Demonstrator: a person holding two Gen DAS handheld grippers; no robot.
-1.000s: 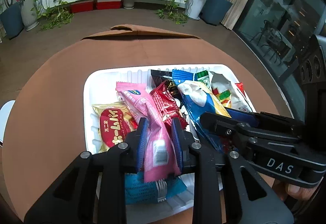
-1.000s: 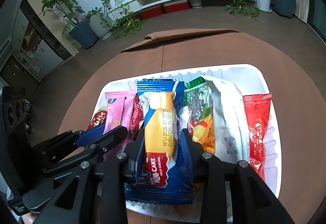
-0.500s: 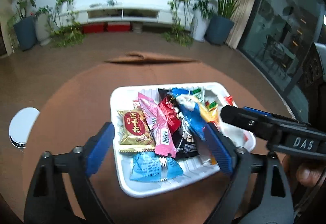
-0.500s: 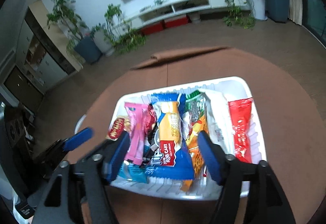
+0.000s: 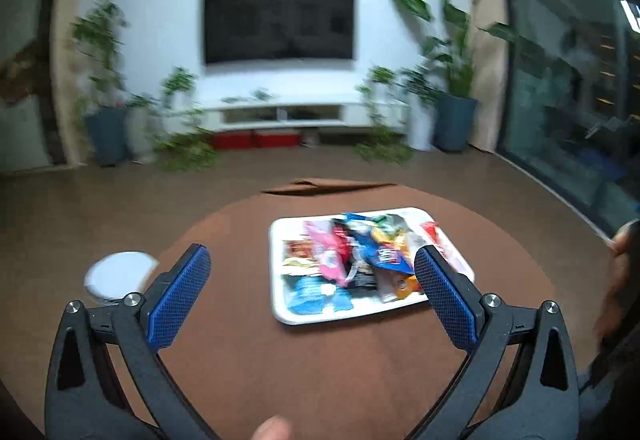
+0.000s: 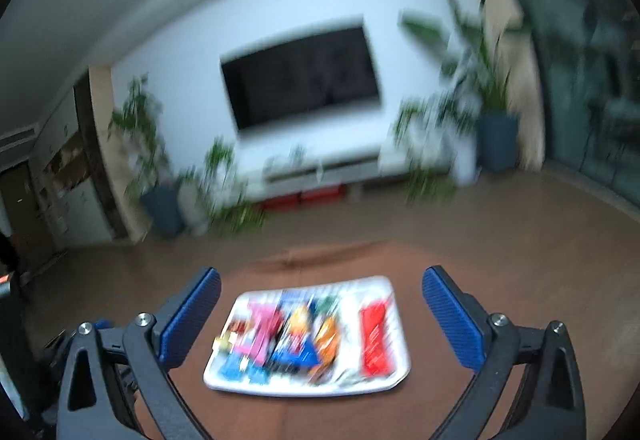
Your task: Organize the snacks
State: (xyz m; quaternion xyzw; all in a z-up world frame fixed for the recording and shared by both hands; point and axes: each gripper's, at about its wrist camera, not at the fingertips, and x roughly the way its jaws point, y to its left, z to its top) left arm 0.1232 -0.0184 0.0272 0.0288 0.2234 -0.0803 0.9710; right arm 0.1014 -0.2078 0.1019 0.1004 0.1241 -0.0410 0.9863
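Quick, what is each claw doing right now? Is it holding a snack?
Left claw: open, holding nothing, above the table short of the snack tray.
Right claw: open, holding nothing.

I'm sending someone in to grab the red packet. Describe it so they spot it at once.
On the round brown table sits a white tray of snack packets. The red packet lies along the tray's right side, lengthwise, a little apart from the heap. It is the only plain red, long one; the packets left of it are pink, blue and orange.
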